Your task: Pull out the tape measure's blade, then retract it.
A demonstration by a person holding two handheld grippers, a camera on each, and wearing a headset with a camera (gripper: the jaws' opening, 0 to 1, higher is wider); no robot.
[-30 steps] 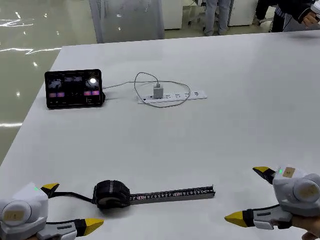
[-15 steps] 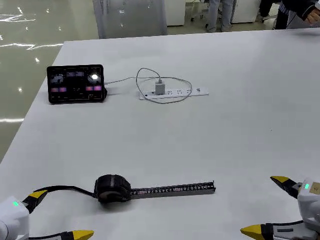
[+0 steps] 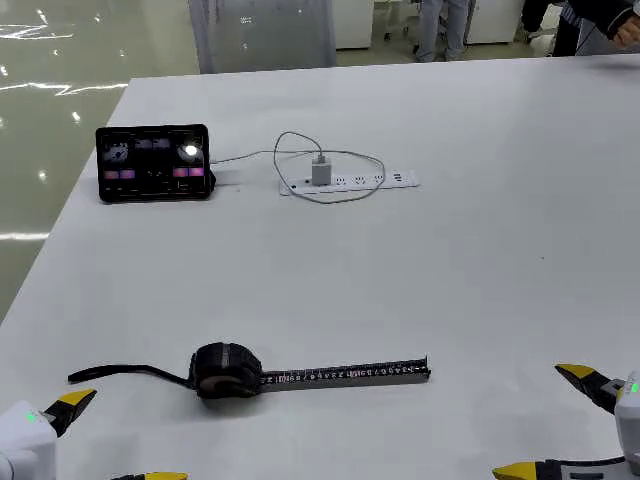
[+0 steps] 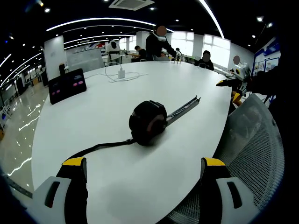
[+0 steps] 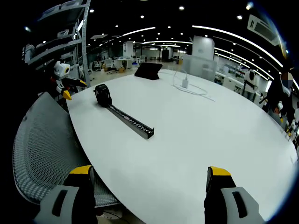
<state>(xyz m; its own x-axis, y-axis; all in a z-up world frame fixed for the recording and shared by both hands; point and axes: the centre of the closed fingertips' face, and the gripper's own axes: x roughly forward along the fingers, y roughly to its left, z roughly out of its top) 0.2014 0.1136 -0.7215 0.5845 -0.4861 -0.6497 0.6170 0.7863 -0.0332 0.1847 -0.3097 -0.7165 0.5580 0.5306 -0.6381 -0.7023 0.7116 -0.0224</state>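
Note:
A black tape measure (image 3: 226, 369) lies on the white table (image 3: 400, 260) near its front edge. Its blade (image 3: 345, 375) stays pulled out to the right, ending in a hook, and a black wrist strap (image 3: 120, 374) trails to the left. The left gripper view shows the case (image 4: 148, 122) and blade (image 4: 182, 108) straight ahead. The right gripper view has the case (image 5: 103, 94) and blade (image 5: 131, 122) off to the left. My left gripper (image 3: 105, 436) is open at the bottom left, apart from the strap. My right gripper (image 3: 553, 420) is open at the bottom right, empty.
A dark tablet (image 3: 153, 164) stands at the back left, wired to a white power strip (image 3: 347, 183) with a charger plugged in. A grey mesh chair (image 5: 44, 149) sits at the table's near edge. People stand beyond the far edge.
Both grippers have drawn back toward me and outward, away from the tape measure. The tape measure and its extended blade have stayed put. The head camera has shifted slightly.

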